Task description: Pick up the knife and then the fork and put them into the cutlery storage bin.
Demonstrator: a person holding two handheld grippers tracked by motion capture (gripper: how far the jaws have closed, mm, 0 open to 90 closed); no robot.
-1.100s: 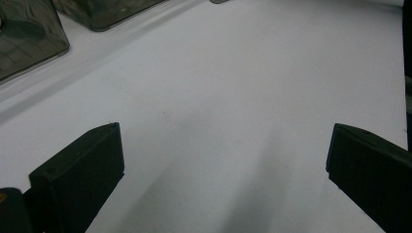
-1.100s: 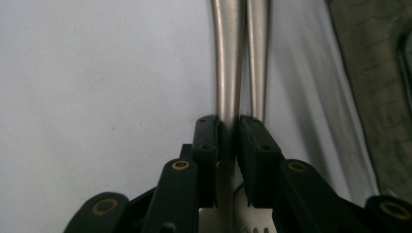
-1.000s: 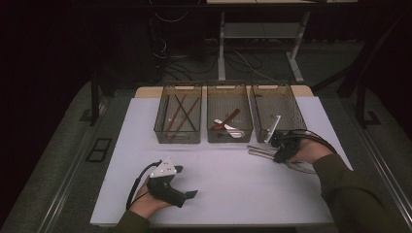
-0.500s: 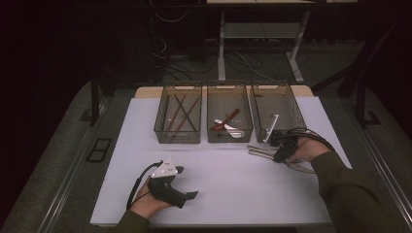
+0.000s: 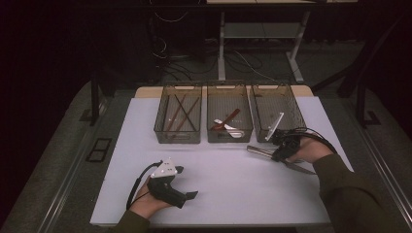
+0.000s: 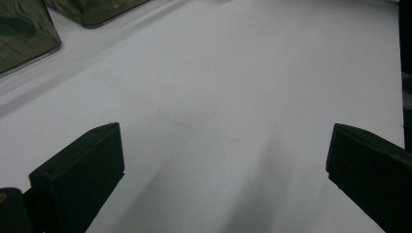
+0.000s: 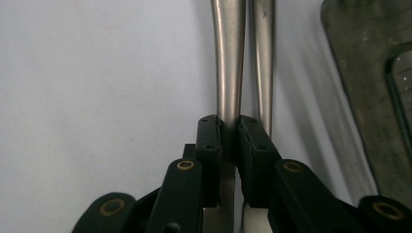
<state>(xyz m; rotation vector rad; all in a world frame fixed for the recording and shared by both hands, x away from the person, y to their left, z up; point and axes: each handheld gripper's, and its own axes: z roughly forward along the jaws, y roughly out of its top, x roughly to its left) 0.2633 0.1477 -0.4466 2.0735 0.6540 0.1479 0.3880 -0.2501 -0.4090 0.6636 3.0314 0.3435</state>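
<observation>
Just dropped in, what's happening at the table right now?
A person is working with a gripper in each hand, sorting cutlery into three mesh bins at the back of the white table. The right gripper has its fingers clamped on one of two metal utensil handles lying just in front of the right-hand bin. The left gripper rests open on bare table, holding nothing.

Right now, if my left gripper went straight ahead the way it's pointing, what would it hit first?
Probably nothing soon. The left gripper has its jaws open over the bare white table, and the way ahead looks free. The mesh baskets sit off to one side of that line, though depth is hard to judge.
</observation>
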